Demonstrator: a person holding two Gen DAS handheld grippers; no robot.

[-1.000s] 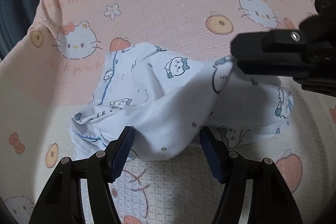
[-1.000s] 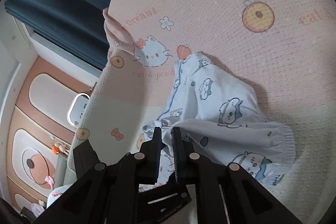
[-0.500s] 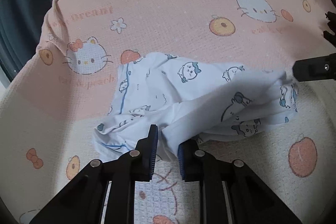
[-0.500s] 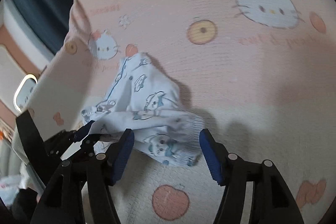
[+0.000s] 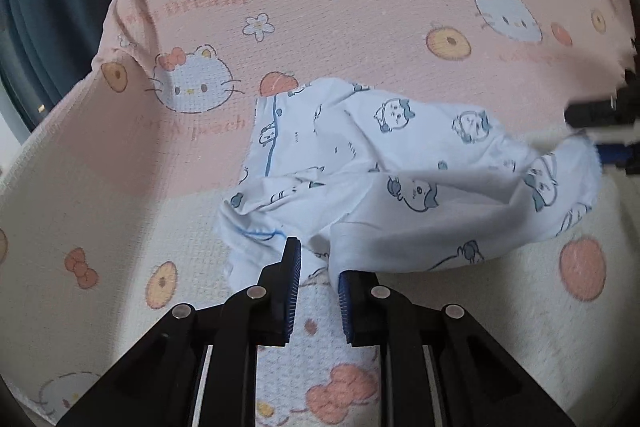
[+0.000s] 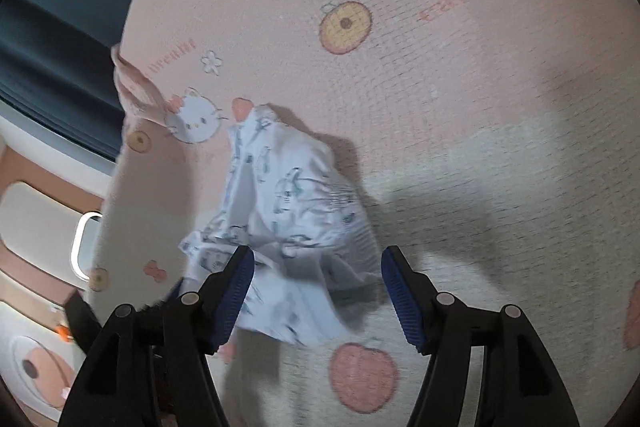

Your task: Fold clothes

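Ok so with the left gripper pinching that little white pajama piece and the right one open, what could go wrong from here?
1. The left gripper pinches only a small fold near the edge of the garment, so the cloth could slip out when lifted.
2. The garment lies crumpled in layers; lifting from one point may bunch it further rather than spread it.
3. The right gripper is open around rumpled cloth; closing there may catch several layers at once.

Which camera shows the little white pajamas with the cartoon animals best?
The left wrist view: the pajamas are sharp and spread wide across the blanket. In the right wrist view they look blurred and bunched.
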